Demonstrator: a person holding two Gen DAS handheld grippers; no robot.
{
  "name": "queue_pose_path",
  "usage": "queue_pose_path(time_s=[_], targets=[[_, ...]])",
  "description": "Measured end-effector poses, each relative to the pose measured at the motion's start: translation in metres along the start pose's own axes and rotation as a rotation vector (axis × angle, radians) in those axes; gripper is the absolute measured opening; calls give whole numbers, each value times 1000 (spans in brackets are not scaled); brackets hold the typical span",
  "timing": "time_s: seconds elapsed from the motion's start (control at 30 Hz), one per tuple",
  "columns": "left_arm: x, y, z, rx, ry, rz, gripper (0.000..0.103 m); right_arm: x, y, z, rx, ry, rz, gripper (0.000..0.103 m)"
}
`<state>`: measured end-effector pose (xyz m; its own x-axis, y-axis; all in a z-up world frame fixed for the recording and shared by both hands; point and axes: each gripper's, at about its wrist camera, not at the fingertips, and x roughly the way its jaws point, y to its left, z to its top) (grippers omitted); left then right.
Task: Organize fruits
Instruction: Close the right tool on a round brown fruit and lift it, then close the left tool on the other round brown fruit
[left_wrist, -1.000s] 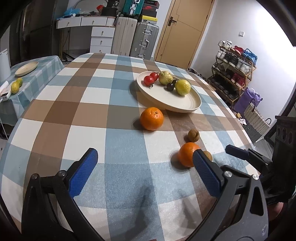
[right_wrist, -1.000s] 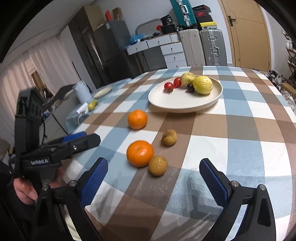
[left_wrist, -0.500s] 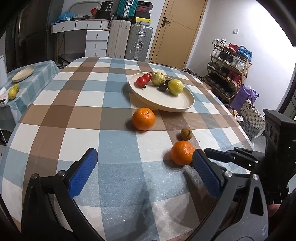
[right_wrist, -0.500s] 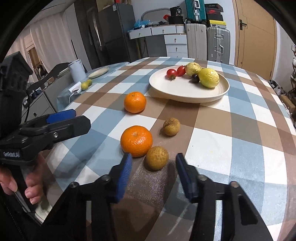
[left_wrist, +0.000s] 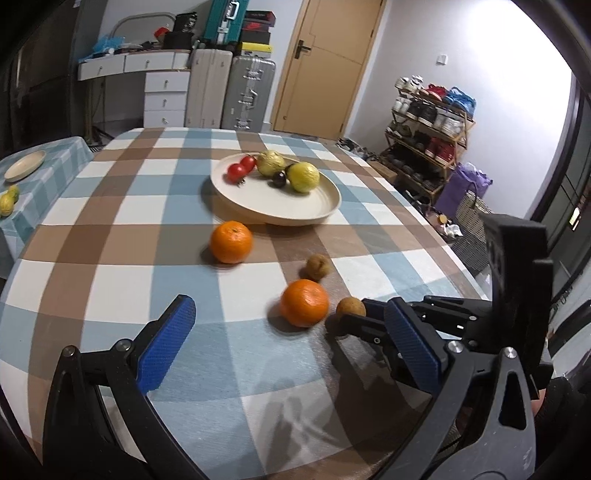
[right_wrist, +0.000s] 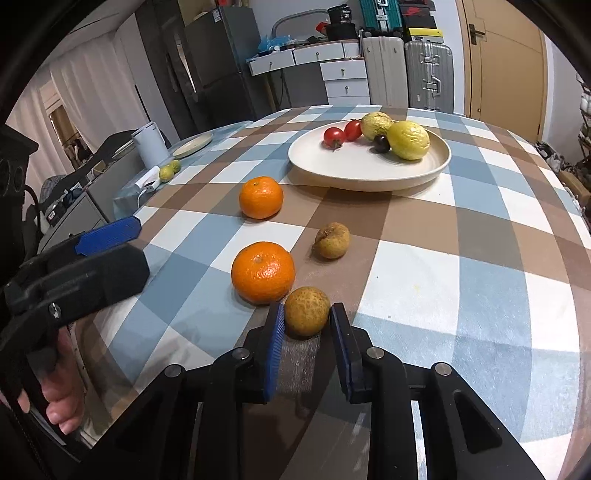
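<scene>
My right gripper (right_wrist: 307, 321) is shut on a small brown longan (right_wrist: 306, 311) resting on the checked tablecloth; the longan also shows in the left wrist view (left_wrist: 350, 307) at the right gripper's tips. A near orange (right_wrist: 263, 272) touches it on the left. A second longan (right_wrist: 331, 240) and a far orange (right_wrist: 260, 197) lie beyond. A cream plate (right_wrist: 369, 168) holds two tomatoes, a dark grape and two yellow fruits. My left gripper (left_wrist: 291, 339) is open and empty, above the cloth near the near orange (left_wrist: 304, 302).
The round table's edge curves close on the right (left_wrist: 458, 258). A side table at the left carries a small plate (left_wrist: 24, 166) and lemons (left_wrist: 7, 201). Suitcases, drawers and a shoe rack (left_wrist: 428, 125) stand beyond the table.
My right gripper moved forward and down and its jaws closed from wide open onto the nearest longan. My left gripper stayed open and shifted a little.
</scene>
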<state>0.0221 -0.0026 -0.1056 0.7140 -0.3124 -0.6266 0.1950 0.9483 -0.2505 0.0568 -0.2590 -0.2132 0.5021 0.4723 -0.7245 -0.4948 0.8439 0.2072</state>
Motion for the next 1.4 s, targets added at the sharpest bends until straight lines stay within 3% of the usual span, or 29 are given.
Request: queue_pose_path(time_s=[0.3, 0.7, 1.0, 1.2, 1.27, 1.4], targets=[[21, 2, 14, 18, 61, -20, 102, -24, -10, -2, 27, -67, -5, 26], [96, -19, 54, 142, 256, -69, 101, -42, -53, 7, 107, -153, 0, 26], [143, -29, 65, 162, 377, -130, 69, -45, -82, 12, 157, -169, 10, 26], [160, -31, 64, 157, 436, -159, 40, -43, -93, 17, 176, -173, 22, 26], [164, -30, 62, 153, 446, -161, 26, -42, -96, 19, 178, -171, 27, 26], [167, -27, 62, 138, 452, -175, 21, -40, -97, 23, 177, -171, 35, 26]])
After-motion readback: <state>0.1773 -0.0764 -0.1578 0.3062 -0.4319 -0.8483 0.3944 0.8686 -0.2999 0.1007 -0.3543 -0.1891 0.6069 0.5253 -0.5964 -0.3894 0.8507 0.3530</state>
